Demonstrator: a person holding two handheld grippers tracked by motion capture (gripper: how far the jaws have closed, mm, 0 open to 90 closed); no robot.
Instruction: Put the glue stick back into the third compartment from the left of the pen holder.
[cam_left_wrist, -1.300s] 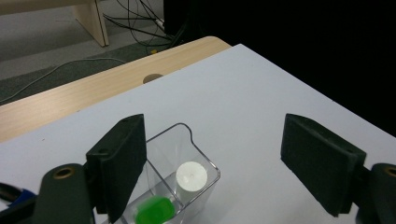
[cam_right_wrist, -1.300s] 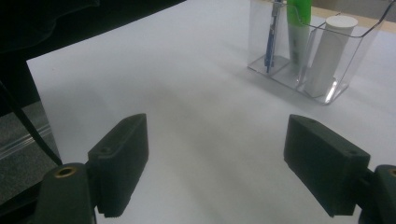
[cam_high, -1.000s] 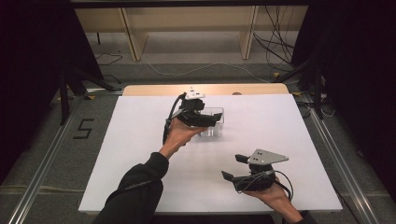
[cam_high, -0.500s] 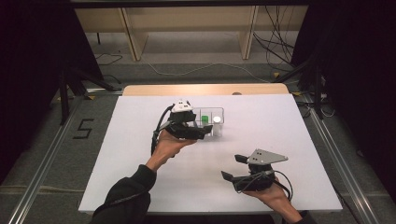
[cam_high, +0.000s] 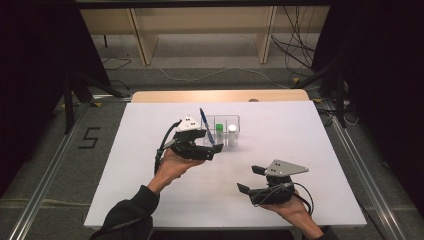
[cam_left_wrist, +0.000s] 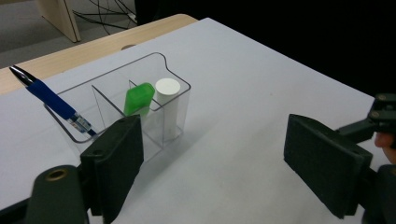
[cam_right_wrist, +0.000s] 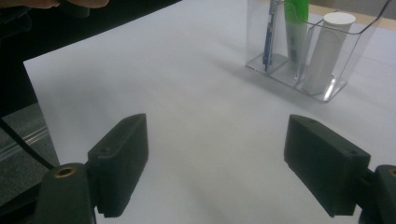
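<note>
Currently left gripper (cam_high: 212, 151) jaws wide apart, holding nothing; clear organizer (cam_left_wrist: 173, 79) with blue pen (cam_left_wrist: 51, 100), green tube (cam_left_wrist: 139, 97), white cylinder (cam_left_wrist: 168, 93) sits just ahead, left of centre.

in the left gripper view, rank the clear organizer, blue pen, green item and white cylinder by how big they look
1. clear organizer
2. blue pen
3. white cylinder
4. green item

The cylinder and the green item look close in size, both partly hidden behind the compartment walls, so their order is unsure.

White table (cam_high: 310, 150), floor cables (cam_high: 295, 47)
</note>
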